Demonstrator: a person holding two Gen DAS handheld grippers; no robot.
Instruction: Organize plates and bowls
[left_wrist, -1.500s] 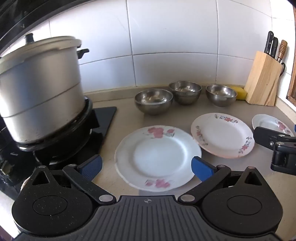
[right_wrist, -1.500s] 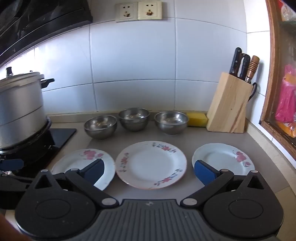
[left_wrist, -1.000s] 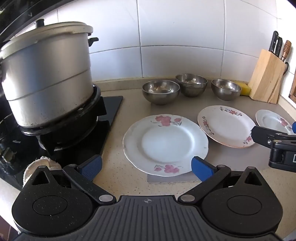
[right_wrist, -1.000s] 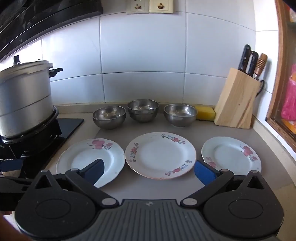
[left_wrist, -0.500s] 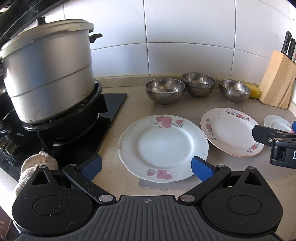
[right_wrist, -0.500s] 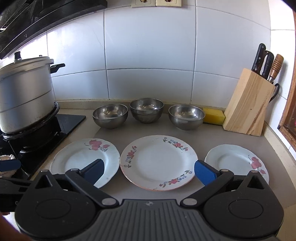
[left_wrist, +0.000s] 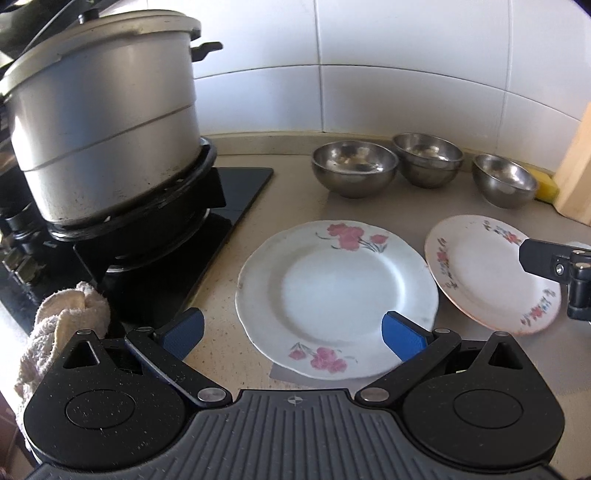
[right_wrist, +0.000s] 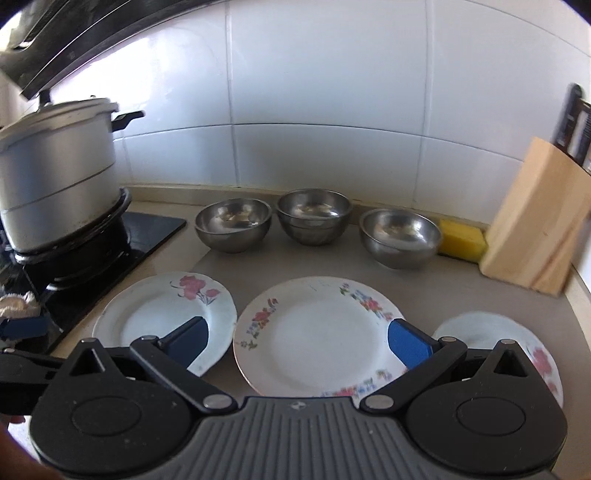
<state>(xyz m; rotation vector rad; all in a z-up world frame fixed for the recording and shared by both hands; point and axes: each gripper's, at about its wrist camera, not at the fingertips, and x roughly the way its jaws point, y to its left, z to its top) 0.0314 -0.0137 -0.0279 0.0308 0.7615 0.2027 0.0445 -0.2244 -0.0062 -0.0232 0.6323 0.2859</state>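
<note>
Both grippers hang spread wide above the worktop (right_wrist: 461, 291), grasping nothing. Nearest the left gripper (left_wrist: 293, 330) lies the pink-flowered plate (left_wrist: 338, 299), flat on the worktop, with the right blue fingertip (left_wrist: 402, 334) over its near right rim and the other fingertip off its left side. The right gripper (right_wrist: 297, 341) brackets the middle plate (right_wrist: 314, 332), whose rim carries small mixed flowers; its left fingertip overlaps the pink-flowered plate and its right one the small plate (right_wrist: 491, 336).

That small plate appears only in the right wrist view, at the near right, partly behind the gripper frame. The left wrist view alone shows a crumpled cloth (left_wrist: 62, 317) at the near left beside the black stove (left_wrist: 236, 192), and the dark tip of the right gripper poking in over the middle plate's right edge.

Farther back, three steel bowls (right_wrist: 314, 218) stand in a row, apart from one another and from the plates. A big lidded pot (left_wrist: 103, 110) sits on the stove at far left. At far right, a yellow sponge (right_wrist: 461, 238) lies just beside a wooden knife block (right_wrist: 539, 218), before the white tiled wall (right_wrist: 325, 92).
</note>
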